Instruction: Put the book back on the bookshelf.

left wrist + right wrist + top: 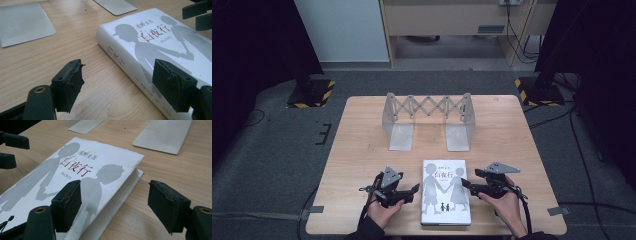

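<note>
On the near half of the table [362,130] the book [445,192] lies flat, cover up, spine toward the person's left, between the two grippers. The left gripper [414,190] sits just beside the spine, jaws apart and holding nothing; in its own view one pad is in front of the spine while the other is off over bare wood. The right gripper [467,184] waits at the page edge, jaws also apart and empty, one pad above the cover. Beyond stands the rack [428,120], well apart.

To my eye the step is taking hold of the book to stand it up. It looks thick and heavy, so each gripper should straddle its full thickness, one jaw slid under the edge, and close squarely before lifting. Both should rise together, or the cover may flap open.
</note>
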The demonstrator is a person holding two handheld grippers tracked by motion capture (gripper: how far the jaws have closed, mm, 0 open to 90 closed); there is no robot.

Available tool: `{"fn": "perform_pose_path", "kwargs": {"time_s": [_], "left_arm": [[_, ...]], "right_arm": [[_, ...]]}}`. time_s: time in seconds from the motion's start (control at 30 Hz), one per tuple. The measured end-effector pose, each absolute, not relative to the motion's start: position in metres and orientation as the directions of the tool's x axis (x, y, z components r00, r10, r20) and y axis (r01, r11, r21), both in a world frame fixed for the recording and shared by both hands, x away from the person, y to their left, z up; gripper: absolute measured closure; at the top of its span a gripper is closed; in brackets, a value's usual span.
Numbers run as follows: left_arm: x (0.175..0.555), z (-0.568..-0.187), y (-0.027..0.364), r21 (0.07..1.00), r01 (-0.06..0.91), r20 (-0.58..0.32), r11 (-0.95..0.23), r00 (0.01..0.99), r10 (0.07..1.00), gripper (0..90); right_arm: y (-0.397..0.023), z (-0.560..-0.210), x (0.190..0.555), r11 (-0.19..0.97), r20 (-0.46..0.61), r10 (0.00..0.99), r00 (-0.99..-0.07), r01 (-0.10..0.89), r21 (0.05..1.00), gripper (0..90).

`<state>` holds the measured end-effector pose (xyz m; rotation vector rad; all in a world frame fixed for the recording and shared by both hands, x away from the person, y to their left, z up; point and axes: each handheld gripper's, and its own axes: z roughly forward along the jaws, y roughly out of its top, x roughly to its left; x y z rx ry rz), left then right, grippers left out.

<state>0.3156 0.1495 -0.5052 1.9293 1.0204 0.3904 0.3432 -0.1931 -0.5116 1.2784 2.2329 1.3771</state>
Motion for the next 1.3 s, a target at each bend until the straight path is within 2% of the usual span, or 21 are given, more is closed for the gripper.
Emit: {"fn": "perform_pose_path", "kwargs": {"time_s": [0.47, 0.97, 1.07, 1.3], "left_arm": [[0.314, -0.512, 0.129, 0.808, 0.493, -0.106, -0.323, 0.660, 0.743, 23.3], [0.315, -0.515, 0.122, 0.812, 0.483, -0.125, -0.327, 0.691, 0.712, 18.7], [0.315, -0.516, 0.121, 0.816, 0.477, -0.118, -0.328, 0.691, 0.713, 15.3], [0.315, -0.518, 0.122, 0.821, 0.472, -0.118, -0.323, 0.693, 0.712, 13.9]], "right_arm": [[-0.183, -0.519, 0.342, 0.183, 0.281, 0.733, -0.619, 0.578, 0.795, 26.5], [-0.176, -0.527, 0.343, 0.150, 0.341, 0.710, -0.616, 0.606, 0.782, 25.2], [-0.175, -0.528, 0.344, 0.151, 0.343, 0.703, -0.623, 0.601, 0.785, 25.9], [-0.173, -0.527, 0.344, 0.151, 0.343, 0.704, -0.622, 0.603, 0.783, 25.8]]}}
